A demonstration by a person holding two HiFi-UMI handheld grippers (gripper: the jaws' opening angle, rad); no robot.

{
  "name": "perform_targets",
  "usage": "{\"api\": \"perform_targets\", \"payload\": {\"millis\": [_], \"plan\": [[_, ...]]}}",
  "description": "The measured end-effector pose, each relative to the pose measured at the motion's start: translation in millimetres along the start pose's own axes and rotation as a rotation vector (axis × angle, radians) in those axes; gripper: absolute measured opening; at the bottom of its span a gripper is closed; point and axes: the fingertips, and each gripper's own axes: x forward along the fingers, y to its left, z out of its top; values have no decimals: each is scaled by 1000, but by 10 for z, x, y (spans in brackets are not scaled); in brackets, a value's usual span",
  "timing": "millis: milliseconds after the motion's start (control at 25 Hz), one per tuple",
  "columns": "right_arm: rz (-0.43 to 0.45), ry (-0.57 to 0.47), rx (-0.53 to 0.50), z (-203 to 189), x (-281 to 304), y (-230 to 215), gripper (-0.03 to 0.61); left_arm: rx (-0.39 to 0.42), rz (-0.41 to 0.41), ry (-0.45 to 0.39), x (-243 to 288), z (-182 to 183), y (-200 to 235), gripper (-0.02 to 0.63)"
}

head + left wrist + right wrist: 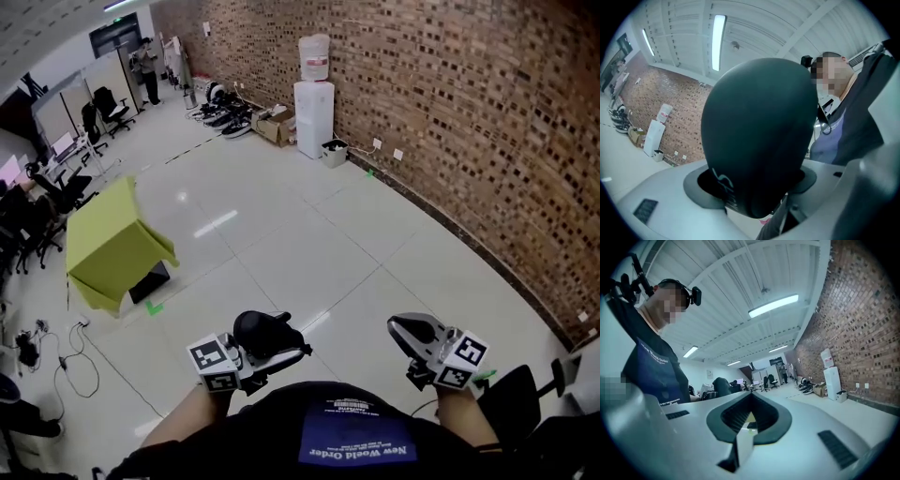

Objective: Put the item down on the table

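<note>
A black, rounded, dome-shaped item (263, 332) is held close to my body at the bottom centre of the head view. My left gripper (274, 349) is shut on it. In the left gripper view the item (759, 136) fills the middle of the frame, rising out from between the jaws, and it hides the fingertips. My right gripper (401, 328) is held to the right at about the same height, pointing up and away. In the right gripper view its jaws (749, 420) meet with nothing between them. A table under a yellow-green cloth (111, 246) stands some way off on the left.
Pale tiled floor (309, 244) stretches ahead. A brick wall (450, 112) runs along the right, with a white water dispenser (315, 112) and boxes against it. Office chairs (42, 211) and desks line the far left. Cables (56, 352) lie on the floor at lower left.
</note>
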Motion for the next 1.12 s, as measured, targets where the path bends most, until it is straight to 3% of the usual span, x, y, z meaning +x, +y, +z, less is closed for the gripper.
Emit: {"api": "perform_targets", "payload": {"millis": [280, 720, 960, 1120], "plan": [[71, 32, 3, -15, 727, -711, -12, 7, 54, -12, 38, 91, 857, 339], [66, -5, -21, 498, 2467, -1860, -12, 72, 19, -5, -114, 1010, 2831, 339], [93, 13, 18, 515, 3050, -2529, -12, 55, 63, -20, -67, 1211, 3616, 339], [161, 27, 30, 492, 3436, -3104, -12, 60, 133, -27, 79, 1264, 4131, 339]]}}
